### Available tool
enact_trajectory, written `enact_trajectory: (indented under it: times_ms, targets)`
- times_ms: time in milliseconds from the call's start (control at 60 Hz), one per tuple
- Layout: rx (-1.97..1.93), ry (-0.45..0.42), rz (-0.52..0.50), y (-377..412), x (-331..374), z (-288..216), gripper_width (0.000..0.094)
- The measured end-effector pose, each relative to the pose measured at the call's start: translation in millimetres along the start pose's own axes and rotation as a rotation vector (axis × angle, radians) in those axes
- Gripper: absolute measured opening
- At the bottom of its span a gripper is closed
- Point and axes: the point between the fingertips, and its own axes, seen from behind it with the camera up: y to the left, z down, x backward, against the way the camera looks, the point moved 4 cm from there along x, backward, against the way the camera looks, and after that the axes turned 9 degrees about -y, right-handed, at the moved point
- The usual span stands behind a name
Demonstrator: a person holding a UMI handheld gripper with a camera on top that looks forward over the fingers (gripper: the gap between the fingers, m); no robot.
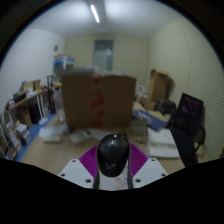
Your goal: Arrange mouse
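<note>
At the frame's bottom centre the gripper has its jaws closed on the mouse, apparently carrying it; next calls for lowering it onto the desk.

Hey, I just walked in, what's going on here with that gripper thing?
A person is holding a handheld gripper that carries a dark computer mouse between its purple-padded fingers, which press on it from both sides. The mouse is lifted, not on any surface. Beyond it stand a large cardboard box in a cluttered office, a black chair off to one side, and a desk below.
</note>
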Motion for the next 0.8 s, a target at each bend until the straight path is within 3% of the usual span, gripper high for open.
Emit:
enact_trajectory:
  times_ms: [83,250,267,333,350,450,533,617,800]
  targets:
    - [0.026,0.139,0.02,-46,-9,76,0.0377]
    - [-0.004,0.276,-0.004,-74,-15,149,0.0402]
    - [-0.023,0.245,-0.012,-75,-19,147,0.0389]
    - [-0.082,0.266,-0.035,-75,-18,152,0.0424]
    - [-0.088,0.264,-0.04,-76,-19,151,0.0488]
    - [-0.059,0.307,-0.054,-76,-20,150,0.0615]
    - [-0.092,0.336,-0.047,-72,-8,144,0.0909]
    - [-0.111,0.31,-0.043,-65,18,124,0.0837]
    - [-0.193,0.261,-0.001,-47,106,79,0.084]
